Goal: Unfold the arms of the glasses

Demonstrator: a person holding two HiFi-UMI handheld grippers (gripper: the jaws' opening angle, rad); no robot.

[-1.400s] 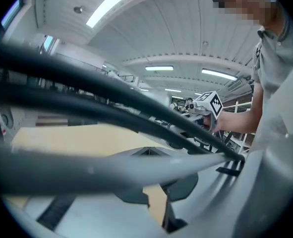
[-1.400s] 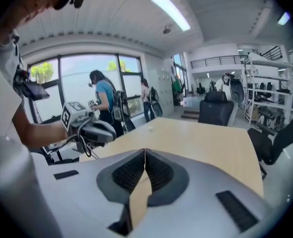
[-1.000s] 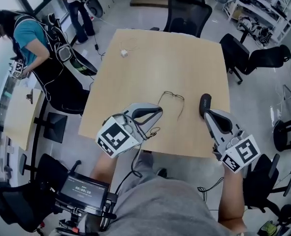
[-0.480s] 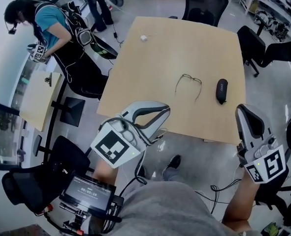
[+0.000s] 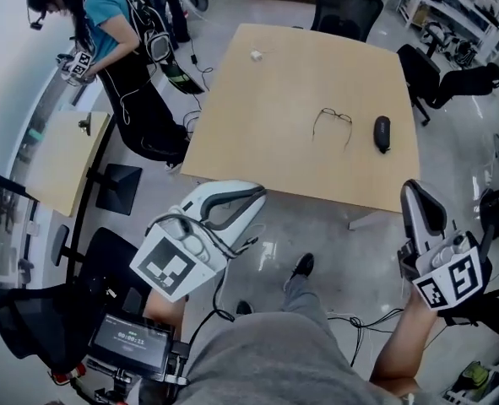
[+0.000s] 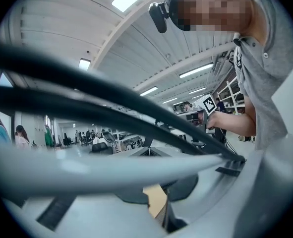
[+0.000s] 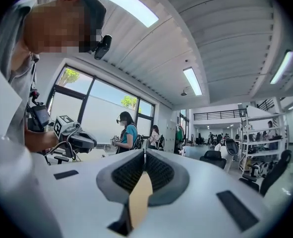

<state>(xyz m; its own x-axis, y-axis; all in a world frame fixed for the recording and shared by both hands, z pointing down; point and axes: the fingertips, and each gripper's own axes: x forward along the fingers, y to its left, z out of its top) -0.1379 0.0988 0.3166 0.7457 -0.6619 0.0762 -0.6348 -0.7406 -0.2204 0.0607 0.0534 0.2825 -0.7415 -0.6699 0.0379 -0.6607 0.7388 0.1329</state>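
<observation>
Thin-framed glasses (image 5: pixel 333 118) lie on the tan table (image 5: pixel 257 133), one arm reaching toward the near edge. A black glasses case (image 5: pixel 382 133) rests just right of them. Both grippers hang well short of the table, over the floor. My left gripper (image 5: pixel 253 196) is shut and empty, its cables crossing the left gripper view (image 6: pixel 148 184). At the right, my right gripper (image 5: pixel 420 194) is also shut with nothing in it. Its pads meet in the right gripper view (image 7: pixel 144 155).
A small white object (image 5: pixel 255 55) sits at the table's far left corner. Black office chairs (image 5: pixel 344 11) stand behind and right of the table. A person in a teal shirt (image 5: pixel 105 24) works at a side desk (image 5: pixel 63 163) on the left. Shelving (image 5: pixel 460 7) is at the far right.
Both grippers have drawn back from over the table's near edge to above the floor. The table, glasses and case now sit farther off.
</observation>
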